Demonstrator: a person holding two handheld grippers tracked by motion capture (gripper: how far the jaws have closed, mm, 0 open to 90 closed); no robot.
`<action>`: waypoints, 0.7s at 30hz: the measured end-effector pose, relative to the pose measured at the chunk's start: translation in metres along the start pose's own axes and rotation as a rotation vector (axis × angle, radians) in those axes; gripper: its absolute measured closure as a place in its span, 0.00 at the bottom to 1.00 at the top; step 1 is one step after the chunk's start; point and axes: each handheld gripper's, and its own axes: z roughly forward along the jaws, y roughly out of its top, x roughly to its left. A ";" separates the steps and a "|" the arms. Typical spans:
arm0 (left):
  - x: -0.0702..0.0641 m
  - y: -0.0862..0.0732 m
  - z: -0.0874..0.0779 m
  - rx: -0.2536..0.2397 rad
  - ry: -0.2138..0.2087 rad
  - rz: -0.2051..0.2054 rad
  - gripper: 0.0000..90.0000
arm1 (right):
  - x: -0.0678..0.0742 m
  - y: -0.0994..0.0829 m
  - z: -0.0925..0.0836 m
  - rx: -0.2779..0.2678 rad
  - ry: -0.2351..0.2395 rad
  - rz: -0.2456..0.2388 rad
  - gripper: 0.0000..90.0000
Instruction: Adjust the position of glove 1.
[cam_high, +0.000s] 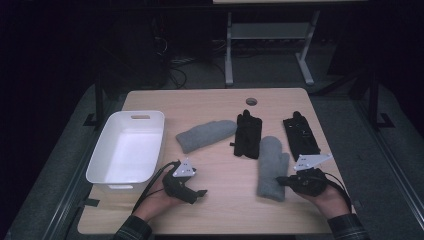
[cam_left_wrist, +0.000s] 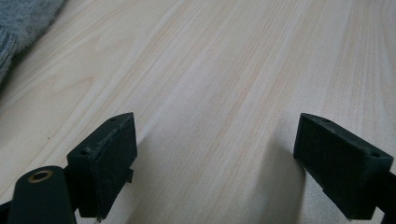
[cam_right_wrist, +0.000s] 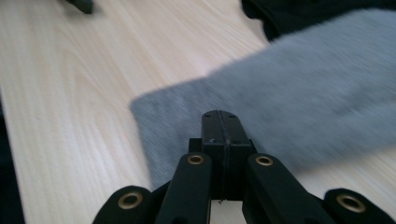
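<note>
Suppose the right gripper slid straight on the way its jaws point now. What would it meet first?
The near grey mitten. The right gripper, jaws closed together, is already at its cuff edge; whether it touches or pinches the fabric is unclear.

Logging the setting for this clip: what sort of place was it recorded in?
Probably a lab or workshop recording station, not a home. A small wooden table stands in a dark room, cables lie on the floor behind it, and the metal legs of another workbench stand beyond.
</note>
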 end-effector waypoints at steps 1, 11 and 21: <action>0.000 0.000 0.000 0.005 0.000 0.006 0.14 | -0.002 -0.002 -0.002 0.004 -0.006 0.013 1.00; 0.000 0.000 0.000 0.006 0.000 0.006 0.14 | -0.002 -0.010 0.006 0.064 0.009 0.002 1.00; 0.001 0.000 0.000 0.007 0.000 0.007 0.14 | 0.018 0.005 0.026 0.069 0.091 -0.078 1.00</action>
